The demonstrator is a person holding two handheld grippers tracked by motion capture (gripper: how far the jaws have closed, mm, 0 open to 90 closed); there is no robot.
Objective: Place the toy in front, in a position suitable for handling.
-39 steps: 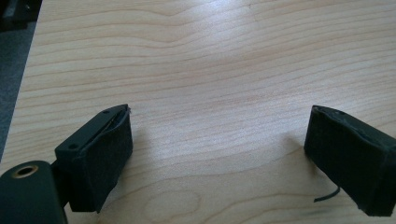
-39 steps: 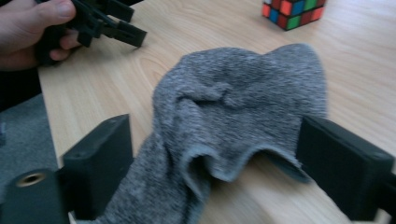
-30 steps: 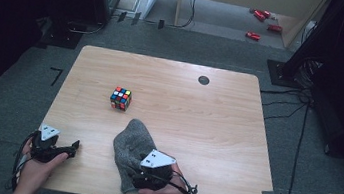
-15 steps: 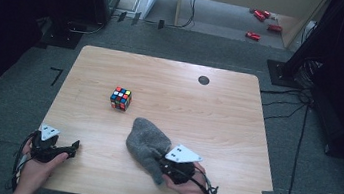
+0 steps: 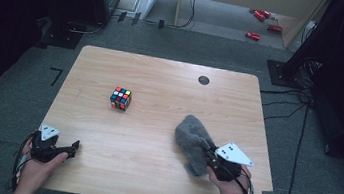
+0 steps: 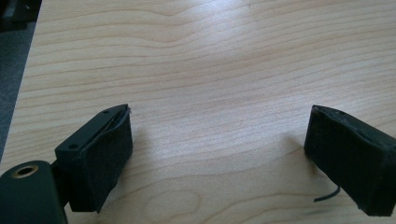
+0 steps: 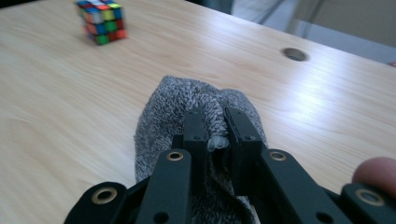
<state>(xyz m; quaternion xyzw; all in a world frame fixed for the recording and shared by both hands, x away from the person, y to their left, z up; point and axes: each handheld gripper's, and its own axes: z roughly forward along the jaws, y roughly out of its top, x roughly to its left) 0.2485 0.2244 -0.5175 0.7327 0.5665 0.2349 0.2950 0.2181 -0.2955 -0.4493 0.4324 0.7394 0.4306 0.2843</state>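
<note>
A grey knitted cloth (image 5: 193,141) lies bunched on the right side of the wooden table (image 5: 162,80). My right gripper (image 5: 211,158) is shut on its near edge. In the right gripper view the two black jaws pinch a fold of the cloth (image 7: 191,105) at the right gripper (image 7: 215,125). A colourful puzzle cube (image 5: 120,98) stands left of the table's centre, and it shows as the cube (image 7: 102,20) at upper left in the right gripper view. My left gripper (image 5: 72,148) rests at the near left corner, open, with bare wood between its jaws (image 6: 219,154).
A dark round grommet (image 5: 204,80) sits in the tabletop near the far right edge. Cables and black equipment lie on the floor to the right and far left. Red objects (image 5: 252,35) lie on the floor beyond the table.
My right gripper has dragged the grey cloth to the right across the near part of the table. The left gripper and the cube have stayed put.
</note>
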